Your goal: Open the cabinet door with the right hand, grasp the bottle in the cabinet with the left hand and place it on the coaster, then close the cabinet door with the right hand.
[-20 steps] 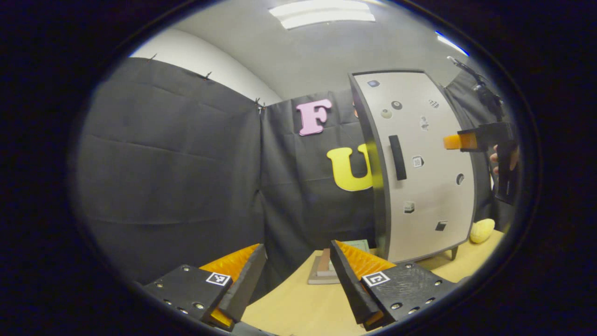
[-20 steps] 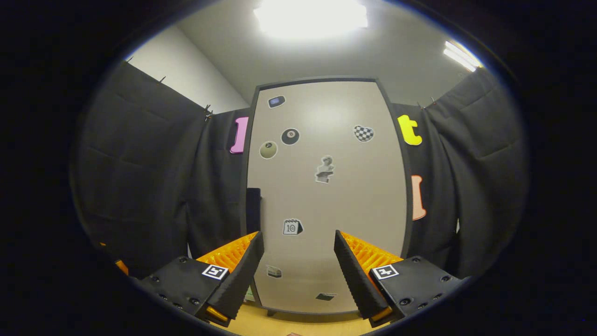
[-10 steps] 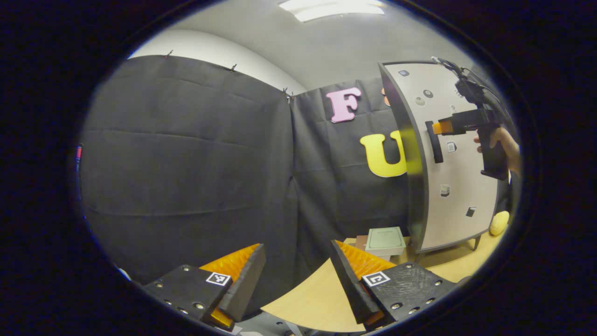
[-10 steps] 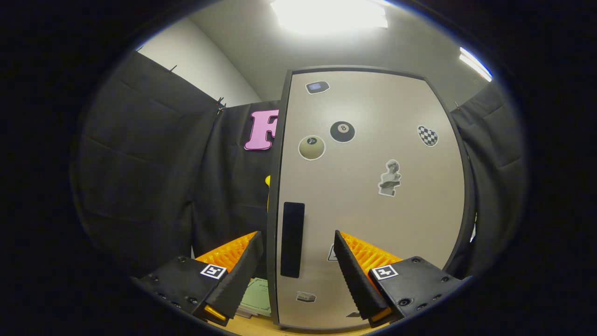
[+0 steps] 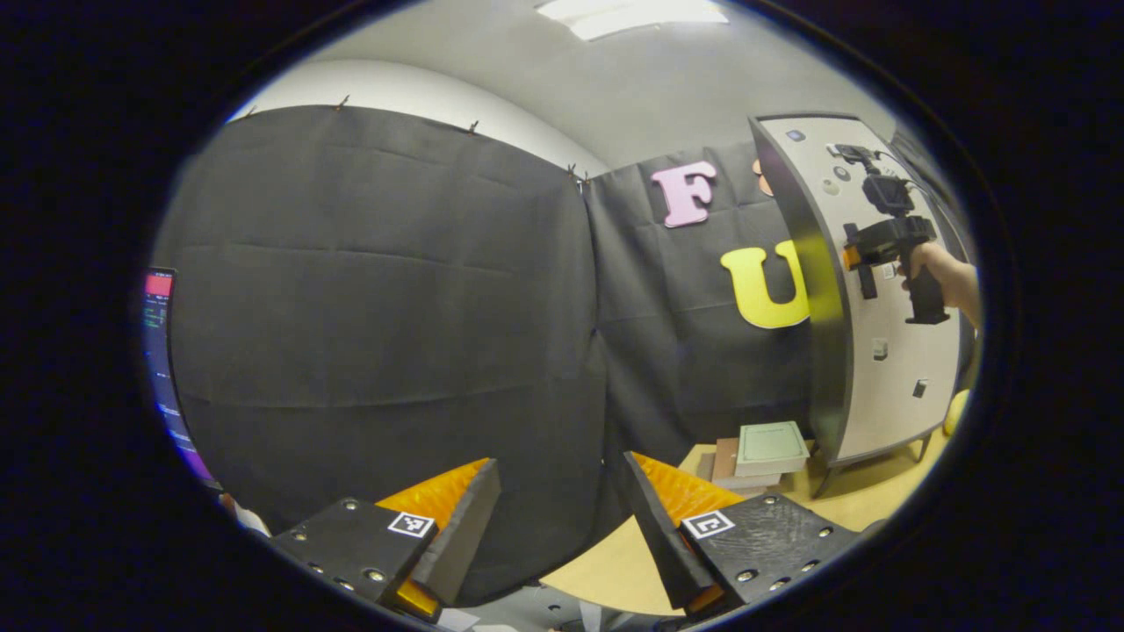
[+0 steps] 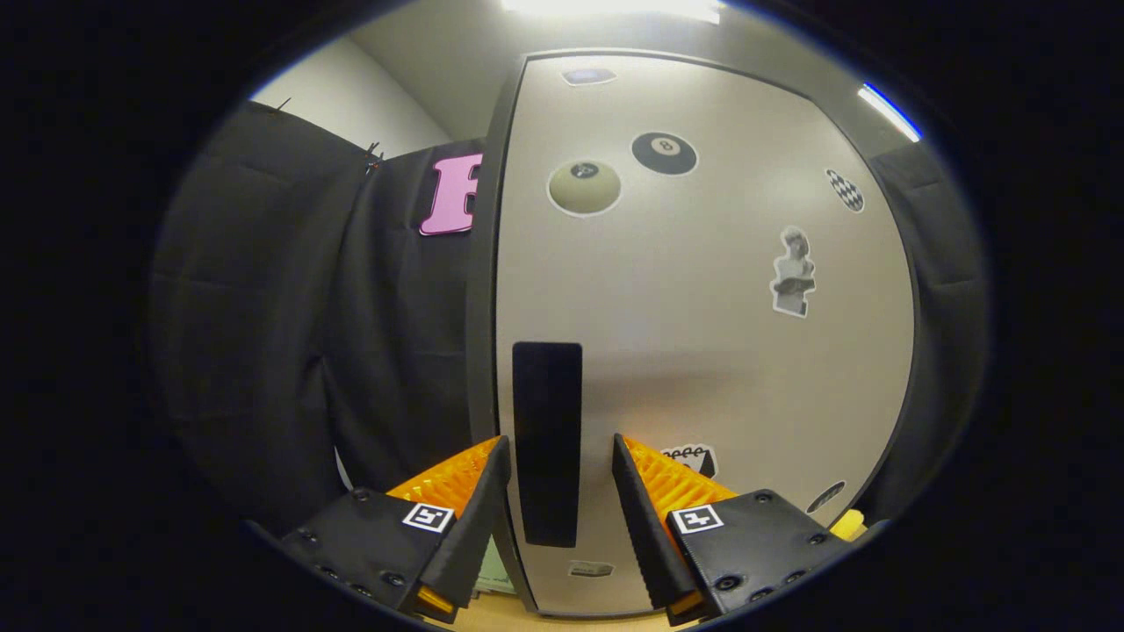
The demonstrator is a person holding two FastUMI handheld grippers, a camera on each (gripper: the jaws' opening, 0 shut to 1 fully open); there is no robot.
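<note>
My right tongs [image 6: 555, 491] stand parted either side of the dark handle [image 6: 546, 439] on the shut cabinet door [image 6: 702, 333], while my left tongs [image 5: 555, 513] hang released over the bench [image 5: 615, 562], books [image 5: 764, 452] beyond.

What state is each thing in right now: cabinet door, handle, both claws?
Cabinet door: closed.
Door handle: upright, between the right claw's fingers, not yet gripped.
Right claw: open, straddling the handle.
Left claw: open, holding nothing, off to the side above the table edge.
Books: stacked flat beside the cabinet.
</note>
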